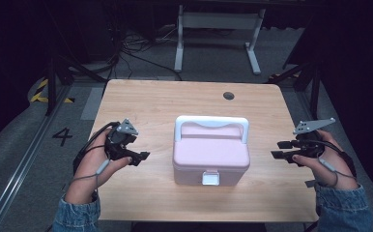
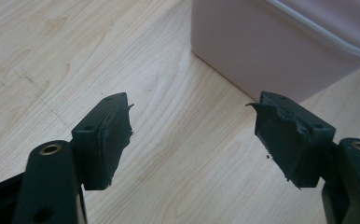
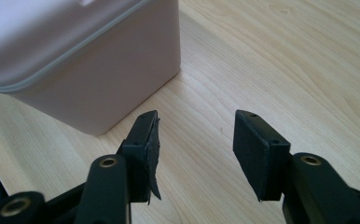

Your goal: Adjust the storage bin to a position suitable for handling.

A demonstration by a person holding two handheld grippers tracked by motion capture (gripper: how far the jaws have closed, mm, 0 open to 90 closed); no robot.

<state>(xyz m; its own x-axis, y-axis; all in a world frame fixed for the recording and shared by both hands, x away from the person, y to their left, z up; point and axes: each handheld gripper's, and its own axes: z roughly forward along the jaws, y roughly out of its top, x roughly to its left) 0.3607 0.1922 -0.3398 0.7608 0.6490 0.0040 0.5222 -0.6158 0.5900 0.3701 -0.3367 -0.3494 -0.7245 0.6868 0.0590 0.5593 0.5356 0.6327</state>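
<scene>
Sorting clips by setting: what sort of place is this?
Probably a lab or workshop: a bare wooden table, cables trailing over the grey floor, and yellow-black hazard tape.

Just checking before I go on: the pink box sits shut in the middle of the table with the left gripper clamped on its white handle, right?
Not quite. The pink box is shut mid-table, but the left gripper is open beside it, off the white handle, as the high view shows.
</scene>
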